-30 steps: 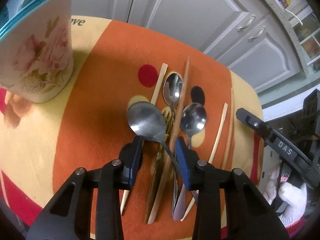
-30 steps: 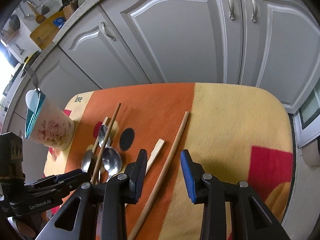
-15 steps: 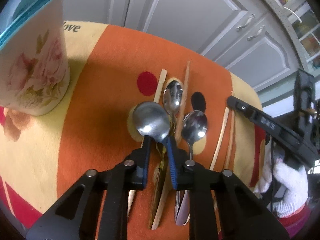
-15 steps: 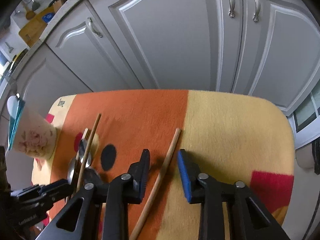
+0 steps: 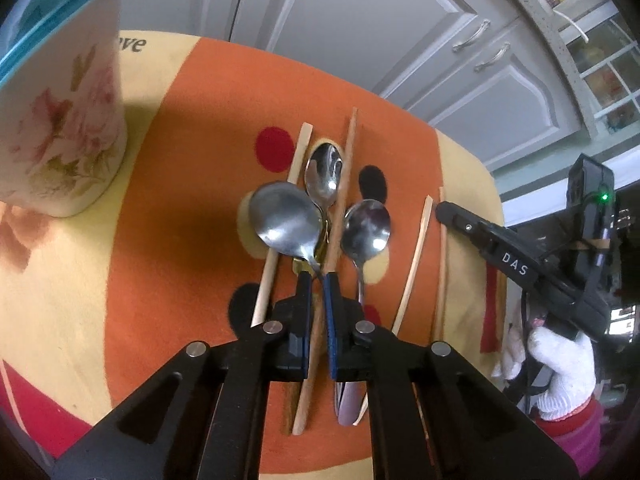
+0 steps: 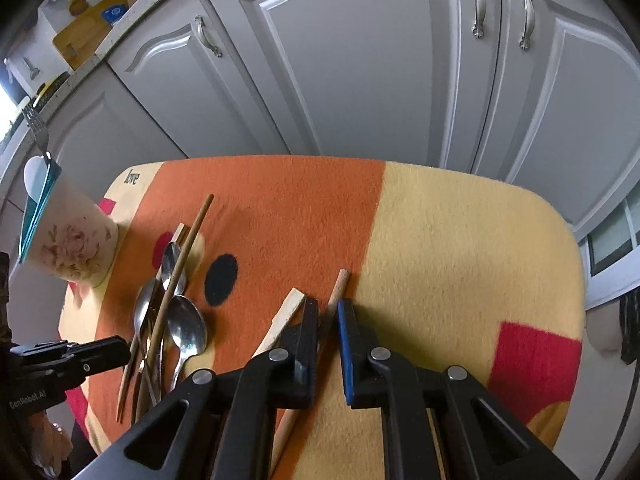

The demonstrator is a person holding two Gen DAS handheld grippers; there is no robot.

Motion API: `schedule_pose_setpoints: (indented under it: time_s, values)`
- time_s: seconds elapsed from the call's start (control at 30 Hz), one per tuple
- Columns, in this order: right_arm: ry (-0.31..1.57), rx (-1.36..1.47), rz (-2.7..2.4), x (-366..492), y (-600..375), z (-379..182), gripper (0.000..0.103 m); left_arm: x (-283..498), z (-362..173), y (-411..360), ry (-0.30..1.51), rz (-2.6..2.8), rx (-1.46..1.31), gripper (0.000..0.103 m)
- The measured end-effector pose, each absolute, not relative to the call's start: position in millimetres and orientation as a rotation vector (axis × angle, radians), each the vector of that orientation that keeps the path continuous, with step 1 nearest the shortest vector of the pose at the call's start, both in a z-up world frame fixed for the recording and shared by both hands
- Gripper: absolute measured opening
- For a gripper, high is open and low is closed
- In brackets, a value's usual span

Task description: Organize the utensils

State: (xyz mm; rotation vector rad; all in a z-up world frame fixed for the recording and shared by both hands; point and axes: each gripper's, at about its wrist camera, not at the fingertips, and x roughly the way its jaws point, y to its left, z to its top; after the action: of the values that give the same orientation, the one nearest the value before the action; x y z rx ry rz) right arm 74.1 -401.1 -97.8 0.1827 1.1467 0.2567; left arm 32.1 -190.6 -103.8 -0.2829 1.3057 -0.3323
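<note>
In the left wrist view my left gripper has its jaws closing on the thin neck of a large steel spoon, and the pads pinch it. Under it lie two smaller spoons, a brown chopstick and a gold fork. In the right wrist view my right gripper is closing its jaws on a round wooden chopstick, whose tip sticks out ahead of the pads. A flat bamboo stick lies just left of it.
A floral cup with a teal rim stands at the table's left and holds a fork. More bamboo sticks lie on the orange and yellow cloth. Grey cabinet doors stand behind. A white-gloved hand holds the right gripper.
Both pairs of jaws have gone from wide apart to nearly together, the left around the large spoon's neck, the right around the round chopstick. The right gripper edged forward along that chopstick.
</note>
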Motion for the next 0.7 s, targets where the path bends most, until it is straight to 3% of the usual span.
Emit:
schedule_pose_setpoints:
  time_s: [0.07,0.23,0.7]
  values:
    - [1.153,0.195,0.253,75,-402,-99,0.009,34,-106,-195,1.315,-0.324,-0.288,0.007]
    - [1.159,0.184,0.26,76,-401,-97,0.01,36,-111,-193,1.315,-0.282,-0.307,0.026]
    - [1.158,0.221,0.281,92,-400,-101,0.01,49,-118,-195,1.316,-0.258,-0.342,0.022]
